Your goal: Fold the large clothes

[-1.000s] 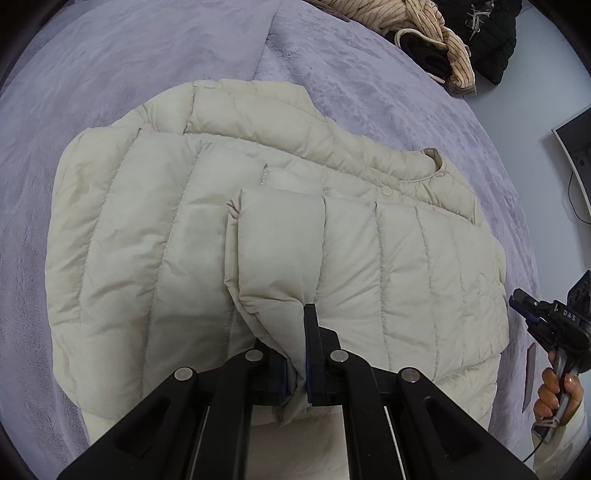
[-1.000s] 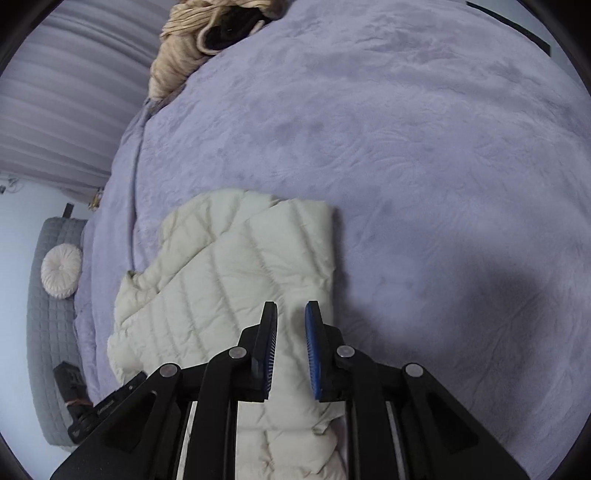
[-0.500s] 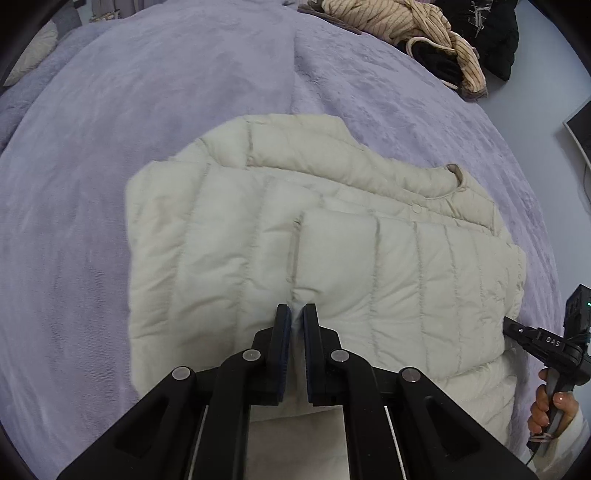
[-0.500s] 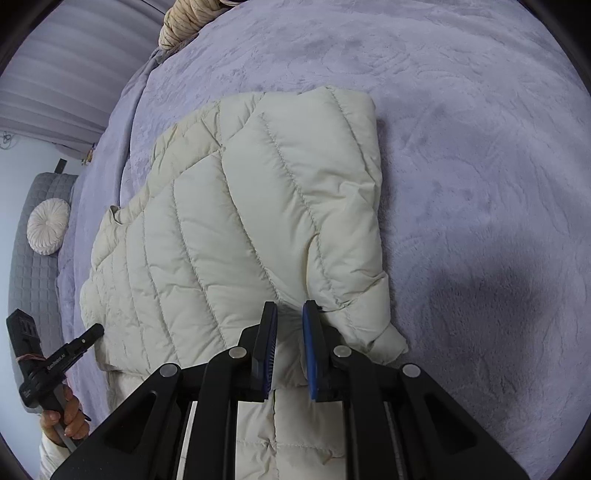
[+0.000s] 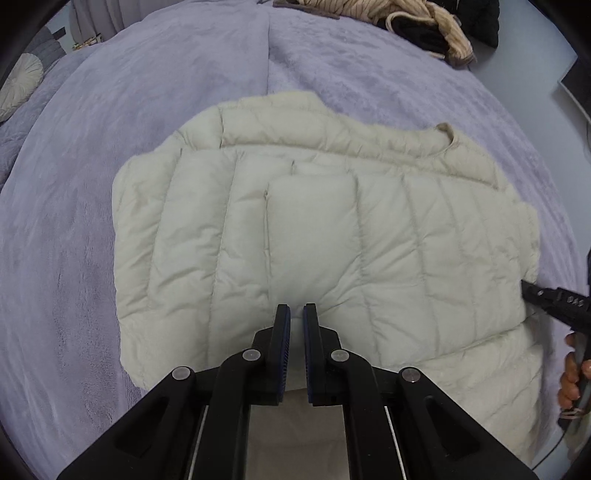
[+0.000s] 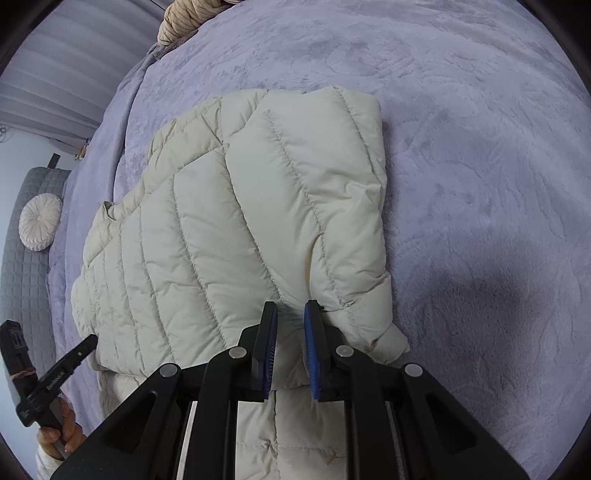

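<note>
Jaws of left gripper [image 5: 296,309] nearly shut w/ nothing between; right gripper [image 6: 290,305] slightly parted, also empty, both just at near hem of puffer jacket [image 5: 314,236]. Jacket lies flat on purple bedspread [image 5: 110,110], sleeves folded in over body, prob. so next fold halves it. Long axis runs across left jaws, collar [image 5: 448,131] to far right; fwd-left from right jaws. Clothes pile [image 5: 424,22] beyond.

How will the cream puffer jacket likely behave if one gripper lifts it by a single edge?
The puffer jacket looks soft and quilted, so it would probably droop and unfold rather than hold its fold. Its puffed channels suggest it is light for its bulk. The smooth shell may slip between narrow pads.
</note>
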A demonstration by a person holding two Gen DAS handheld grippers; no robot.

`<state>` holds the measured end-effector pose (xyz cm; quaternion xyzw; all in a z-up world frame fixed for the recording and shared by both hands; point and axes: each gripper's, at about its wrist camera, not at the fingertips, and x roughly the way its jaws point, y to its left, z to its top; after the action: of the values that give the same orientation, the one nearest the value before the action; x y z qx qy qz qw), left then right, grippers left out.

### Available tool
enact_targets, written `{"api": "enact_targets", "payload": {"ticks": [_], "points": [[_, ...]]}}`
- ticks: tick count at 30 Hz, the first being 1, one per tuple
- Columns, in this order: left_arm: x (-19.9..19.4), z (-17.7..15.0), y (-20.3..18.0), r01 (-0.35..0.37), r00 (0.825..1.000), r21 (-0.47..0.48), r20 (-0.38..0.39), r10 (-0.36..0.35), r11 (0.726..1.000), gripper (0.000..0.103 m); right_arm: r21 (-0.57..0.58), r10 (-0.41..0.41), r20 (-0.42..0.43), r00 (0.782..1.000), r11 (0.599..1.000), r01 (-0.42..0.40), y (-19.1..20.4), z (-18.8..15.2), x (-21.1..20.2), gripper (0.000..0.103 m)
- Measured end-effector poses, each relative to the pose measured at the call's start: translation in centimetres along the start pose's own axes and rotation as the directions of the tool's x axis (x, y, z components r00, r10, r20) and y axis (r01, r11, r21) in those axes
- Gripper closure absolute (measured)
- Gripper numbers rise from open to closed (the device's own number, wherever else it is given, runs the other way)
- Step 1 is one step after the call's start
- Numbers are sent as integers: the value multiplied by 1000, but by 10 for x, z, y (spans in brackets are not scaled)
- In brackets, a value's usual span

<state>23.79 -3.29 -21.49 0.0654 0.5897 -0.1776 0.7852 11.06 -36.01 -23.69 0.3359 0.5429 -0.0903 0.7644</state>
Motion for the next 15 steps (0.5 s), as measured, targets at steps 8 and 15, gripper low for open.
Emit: {"api": "enact_targets", "payload": {"ticks": [8, 15], "points": [[11, -7, 10, -9, 1000, -27, -20, 9, 1000, 95, -84, -79, -21, 997, 993, 77, 13, -2, 15, 87], [11, -5, 6, -29, 999, -36, -25, 29, 999, 95, -65, -98, -31, 995, 993, 96, 16, 2, 15, 87]]}}
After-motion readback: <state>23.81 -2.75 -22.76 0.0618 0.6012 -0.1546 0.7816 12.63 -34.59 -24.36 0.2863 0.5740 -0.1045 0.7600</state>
